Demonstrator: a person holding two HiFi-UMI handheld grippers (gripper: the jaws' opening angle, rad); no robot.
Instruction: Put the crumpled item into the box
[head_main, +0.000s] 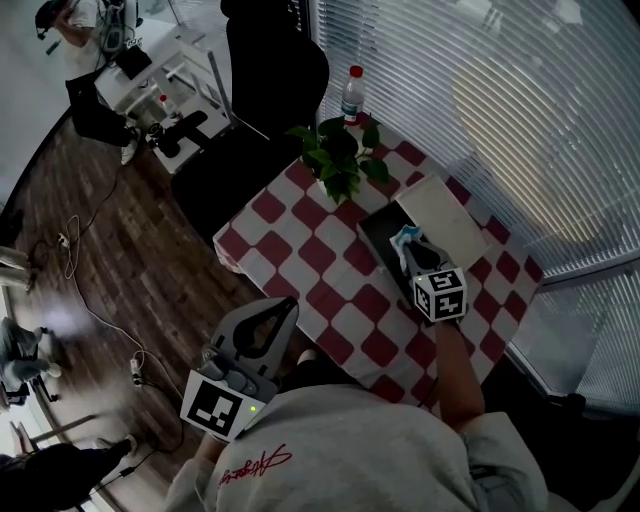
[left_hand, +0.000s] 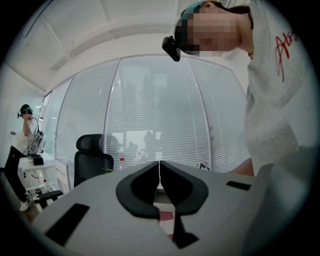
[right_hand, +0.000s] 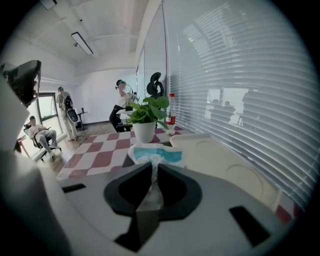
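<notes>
The crumpled item (head_main: 404, 236), a white wad with a teal patch, is pinched in my right gripper (head_main: 409, 250), which is shut on it. In the right gripper view the wad (right_hand: 156, 154) sticks out past the jaw tips of that gripper (right_hand: 152, 169). It hangs over the black box (head_main: 379, 232), whose white lid (head_main: 446, 214) lies open beside it, towards the window. My left gripper (head_main: 288, 304) is held off the table's near left edge, close to my body. Its jaws (left_hand: 159, 167) are shut with nothing between them.
A potted green plant (head_main: 338, 158) and a red-capped bottle (head_main: 352, 95) stand at the far end of the red-and-white checked table (head_main: 300, 245). A black office chair (head_main: 275, 60) stands behind it. Window blinds run along the right. People stand and sit further back on the left.
</notes>
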